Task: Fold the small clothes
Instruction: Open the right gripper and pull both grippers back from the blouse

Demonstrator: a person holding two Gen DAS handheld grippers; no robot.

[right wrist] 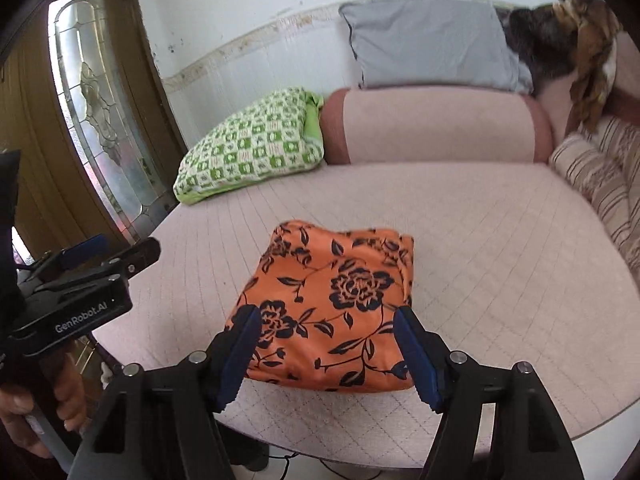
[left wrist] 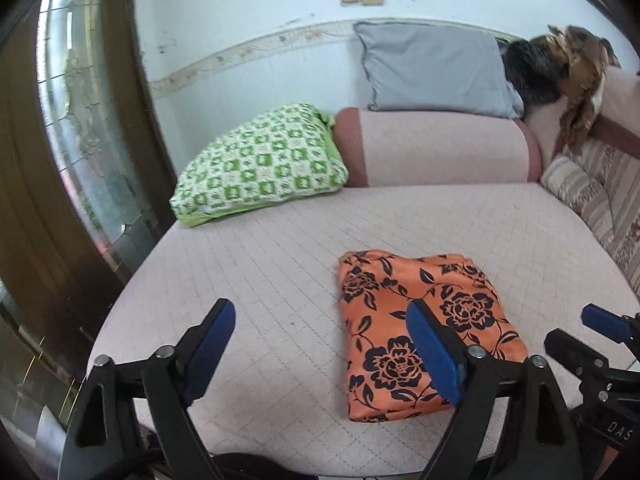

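Orange floral cloth [right wrist: 332, 304] lies folded into a compact packet on the pale quilted bed [right wrist: 500, 248], toward the near edge, about six o'clock from the pink bolster [right wrist: 436, 128] and four o'clock from the green checked pillow [right wrist: 248, 148]. The fold looks finished, so the risks from here are small ones. Its near layers sit loosely stacked, and a blue pad dragged across the top, or catching an edge, could peel a layer back and undo the work. The packet also rests close to the mattress edge; a nudge toward six o'clock might slide it off.

Right gripper [right wrist: 326, 356] hangs above and just short of the packet, angled down at it, jaws apart with nothing between the pads; the cloth is only seen through the gap. Left gripper [left wrist: 322, 352] is beside it at nine o'clock, tilted down alike, jaws wide apart and empty over bare bedcover. A hand [right wrist: 44, 396] grips its handle at the frame's lower left.
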